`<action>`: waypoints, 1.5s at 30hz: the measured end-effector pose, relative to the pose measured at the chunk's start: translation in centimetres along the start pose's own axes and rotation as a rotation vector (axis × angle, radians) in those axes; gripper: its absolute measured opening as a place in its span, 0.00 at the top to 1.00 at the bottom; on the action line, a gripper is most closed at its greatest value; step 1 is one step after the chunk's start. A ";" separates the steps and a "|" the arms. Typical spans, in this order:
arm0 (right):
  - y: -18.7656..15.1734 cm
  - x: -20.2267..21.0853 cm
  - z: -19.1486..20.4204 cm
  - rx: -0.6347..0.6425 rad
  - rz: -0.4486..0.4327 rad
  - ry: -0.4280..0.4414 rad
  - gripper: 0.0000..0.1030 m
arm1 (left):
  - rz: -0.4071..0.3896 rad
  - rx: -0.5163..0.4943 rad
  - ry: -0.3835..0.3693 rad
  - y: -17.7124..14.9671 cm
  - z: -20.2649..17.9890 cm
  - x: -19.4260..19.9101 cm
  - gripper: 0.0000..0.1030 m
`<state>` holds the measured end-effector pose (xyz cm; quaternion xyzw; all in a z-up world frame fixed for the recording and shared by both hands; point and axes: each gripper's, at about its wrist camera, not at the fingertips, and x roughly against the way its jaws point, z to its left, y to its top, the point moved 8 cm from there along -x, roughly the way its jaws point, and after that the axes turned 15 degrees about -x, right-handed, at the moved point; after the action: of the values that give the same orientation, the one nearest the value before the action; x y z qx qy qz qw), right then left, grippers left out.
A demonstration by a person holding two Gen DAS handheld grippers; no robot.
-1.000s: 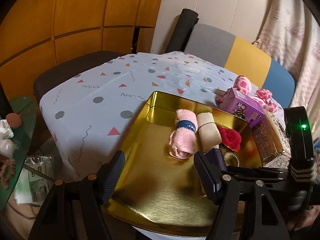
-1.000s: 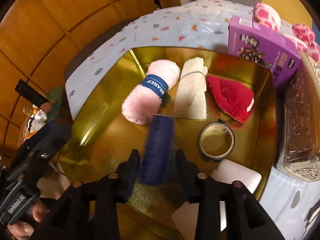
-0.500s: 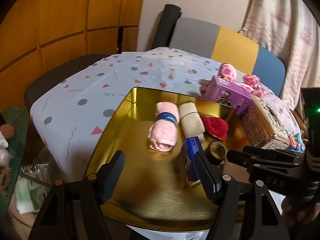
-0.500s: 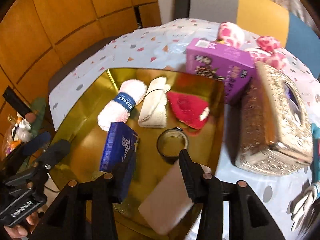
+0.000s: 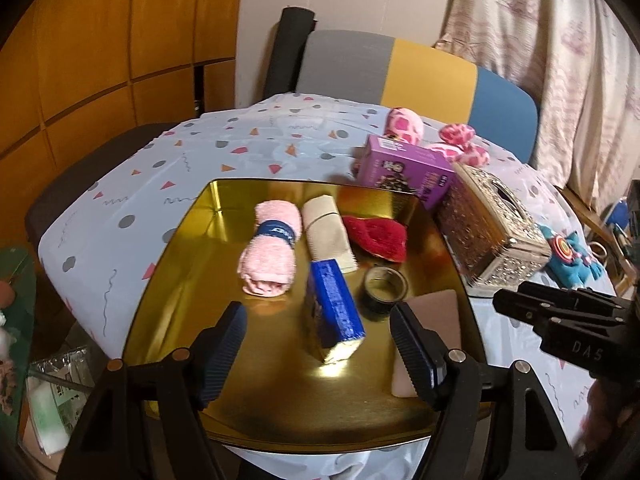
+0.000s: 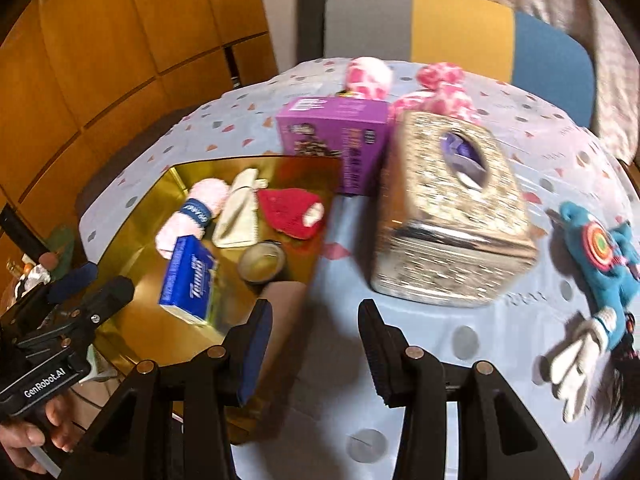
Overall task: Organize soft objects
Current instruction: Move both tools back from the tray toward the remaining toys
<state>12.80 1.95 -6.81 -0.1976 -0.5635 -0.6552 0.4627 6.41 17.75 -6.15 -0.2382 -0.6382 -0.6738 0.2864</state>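
I see my left gripper (image 5: pixel 318 344) hanging over the near edge of the gold tray (image 5: pixel 180 264), its fingers spread wide with nothing between them. My right gripper (image 6: pixel 316 350) hovers over the patterned cloth of the counter (image 6: pixel 500 320), just right of the tray, fingers likewise apart and empty. In the tray a blue tissue pack (image 5: pixel 334 306) stands tilted on its edge, near the middle, free of both grippers. Behind it, at the far side, lie a rolled pink towel (image 5: pixel 270 252) with a blue band, a rolled cream cloth (image 5: pixel 326 230) just beside it on the right, and a red knitted piece (image 5: pixel 378 236) further right. A roll of tape (image 5: pixel 386 284) lies flat to the right of the tissue pack, and a pale pink pad (image 5: pixel 434 308) leans over the tray's right rim. Outside the tray, a purple box (image 6: pixel 336 136) stands at its far right corner, touching a glittery tissue box (image 6: pixel 448 216). A pink spotted plush (image 6: pixel 400 76) lies behind them, and a blue plush toy (image 6: pixel 600 264) lies at the far right of the counter.
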 end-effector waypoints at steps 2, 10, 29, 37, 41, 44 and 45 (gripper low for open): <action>0.1 0.4 -1.0 -0.015 -0.012 -0.014 0.56 | -0.004 -0.012 -0.009 0.1 -0.6 0.1 0.28; 0.3 1.7 -3.9 -0.049 -0.061 -0.078 0.56 | -0.002 -0.061 -0.037 0.3 -2.6 0.1 0.28; 2.0 6.3 -15.7 -0.212 -0.162 -0.271 0.56 | -0.008 -0.200 -0.106 1.3 -8.0 0.3 0.27; 4.6 11.2 -25.6 -0.406 -0.349 -0.422 0.56 | -0.012 -0.282 -0.144 2.1 -11.4 0.2 0.27; 3.9 13.3 -32.2 -0.575 -0.448 -0.512 0.51 | 0.003 -0.333 -0.179 1.8 -13.3 -0.1 0.27; 2.2 14.0 -36.3 -0.806 -0.453 -0.467 0.51 | 0.013 -0.369 -0.212 1.3 -15.0 -0.4 0.27; 1.6 14.2 -37.4 -0.873 -0.461 -0.443 0.51 | 0.020 -0.379 -0.223 1.1 -15.5 -0.6 0.27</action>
<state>16.91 -37.86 -5.53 -0.3762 -0.3515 -0.8557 0.0518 8.32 2.29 -6.85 -0.3671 -0.5253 -0.7484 0.1706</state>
